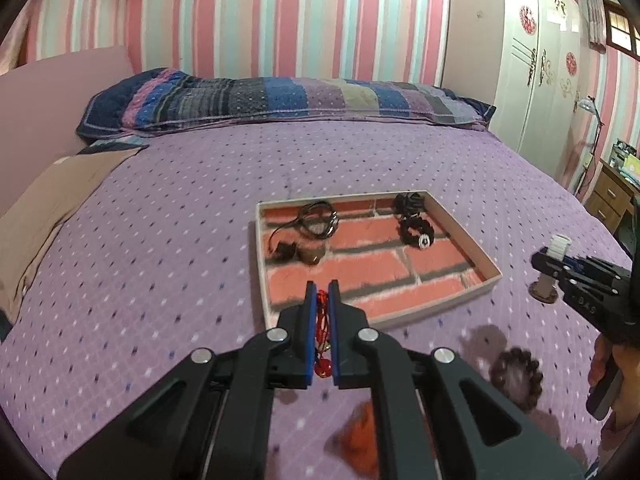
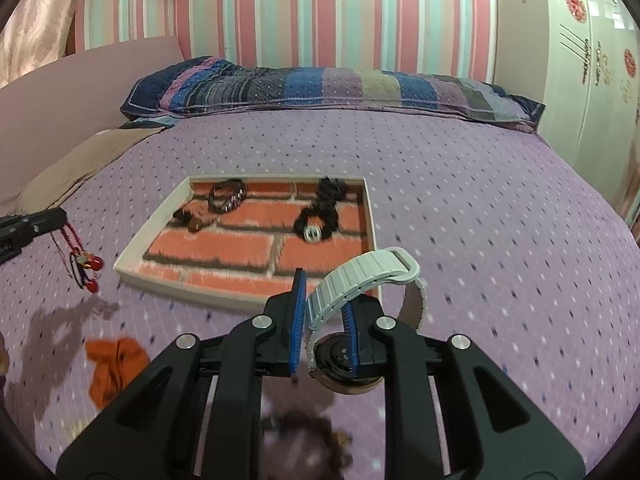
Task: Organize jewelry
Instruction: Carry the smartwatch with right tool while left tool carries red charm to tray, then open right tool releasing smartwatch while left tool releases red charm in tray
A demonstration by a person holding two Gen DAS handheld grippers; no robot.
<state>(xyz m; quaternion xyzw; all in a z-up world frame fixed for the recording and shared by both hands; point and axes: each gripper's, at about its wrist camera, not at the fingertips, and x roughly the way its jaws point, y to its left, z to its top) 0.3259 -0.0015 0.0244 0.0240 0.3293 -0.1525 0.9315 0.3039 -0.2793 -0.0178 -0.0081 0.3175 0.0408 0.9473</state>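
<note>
Red beads hang pinched between the pads of the left hand-held gripper [image 1: 321, 294], closed narrow on a red necklace [image 1: 322, 322] whose cord and pendants dangle below the fingers, clear of the bed [image 1: 160, 208]. The tray [image 1: 486, 264], lined with a brick print, lies straight ahead of this gripper, its near rim just beyond the fingertips and its long axis running away toward the pillow [image 1: 280, 100]. Dark bracelets [image 1: 416, 228] and a dark cord piece [image 1: 316, 218] already sit in its far half; the near half shows bare print.

The right hand-held gripper [image 2: 322, 292] is closed on the grey strap of a watch [image 2: 362, 276], whose dial hangs low beside the right finger. The tray's near right corner sits just ahead and slightly left of it.

A brown bead bracelet [image 1: 516, 374] and an orange cloth [image 2: 114, 364] lie on the bed near the person, outside the tray.

Both loads look about equally close to the tray; each probably needs only a short forward carry over the rim before release.
</note>
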